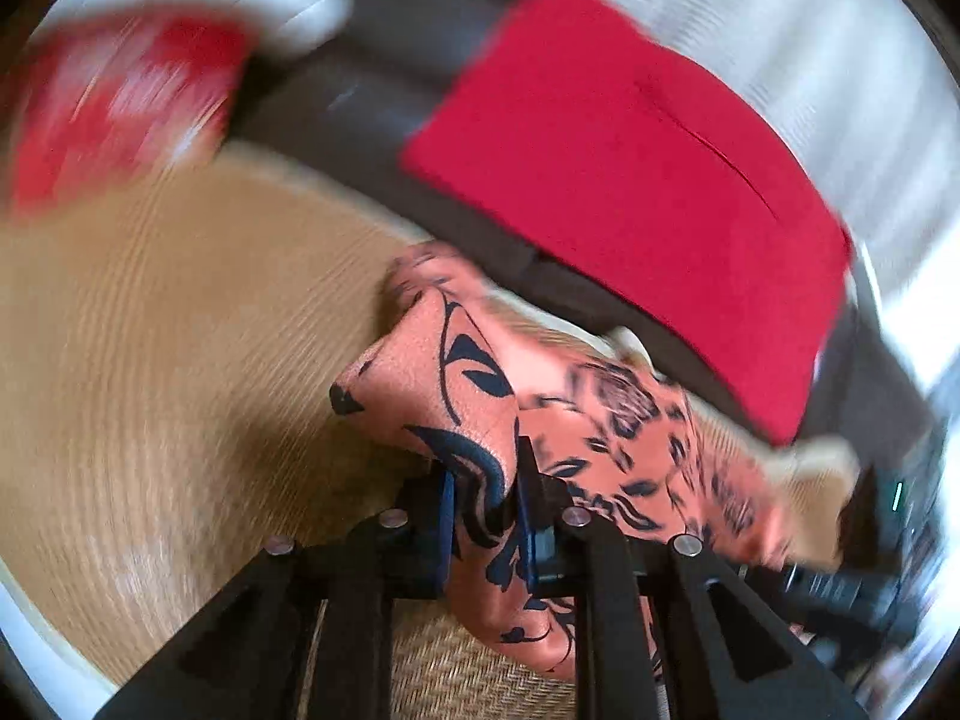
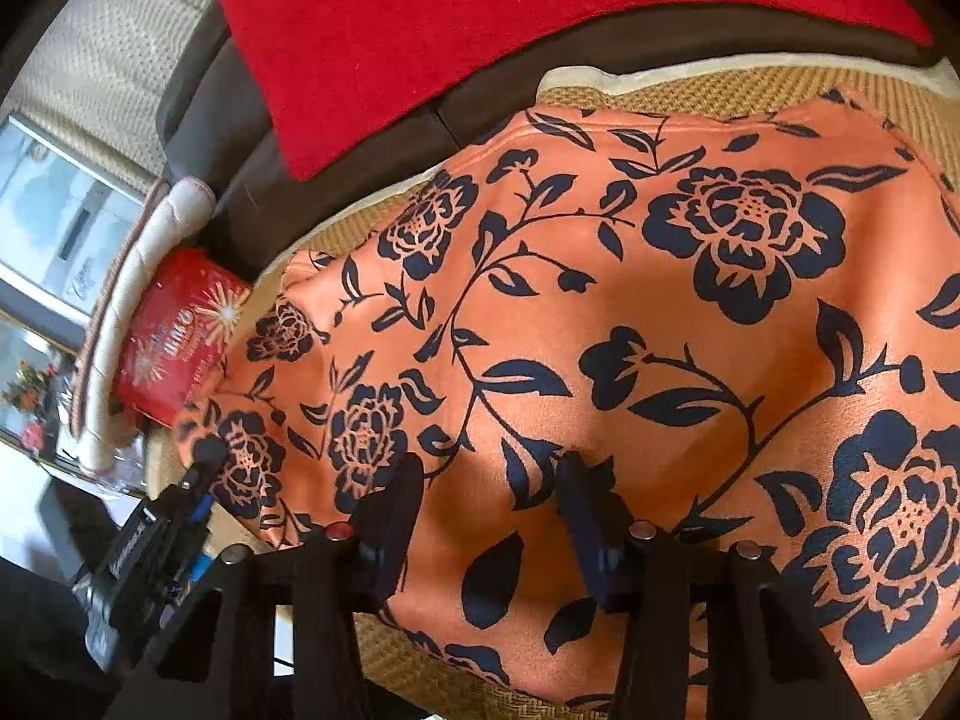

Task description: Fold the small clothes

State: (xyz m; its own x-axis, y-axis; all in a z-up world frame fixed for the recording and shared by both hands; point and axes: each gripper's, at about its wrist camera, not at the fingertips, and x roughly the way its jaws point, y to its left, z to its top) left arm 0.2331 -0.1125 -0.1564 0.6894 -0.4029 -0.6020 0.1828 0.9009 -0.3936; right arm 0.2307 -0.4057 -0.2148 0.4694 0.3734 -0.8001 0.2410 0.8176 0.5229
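Observation:
An orange cloth with a dark blue flower print [image 2: 630, 312] lies spread over a woven mat [image 2: 660, 90]. My left gripper [image 1: 486, 480] is shut on one end of this cloth [image 1: 456, 384], and the pinched fabric stands up in a fold above the mat; this view is motion-blurred. In the right wrist view, the left gripper [image 2: 207, 456] grips the cloth's lower left corner. My right gripper [image 2: 492, 474] points down onto the cloth's near edge. Its fingers [image 2: 408, 492] stand apart, with smooth fabric lying between them and no visible pinch.
A red cushion [image 2: 480, 30] leans on a dark brown sofa back [image 2: 228, 180] just beyond the mat. A red printed box [image 2: 180, 336] and a white padded piece [image 2: 120, 324] sit off the cloth's left end. A window [image 2: 54, 210] lies further left.

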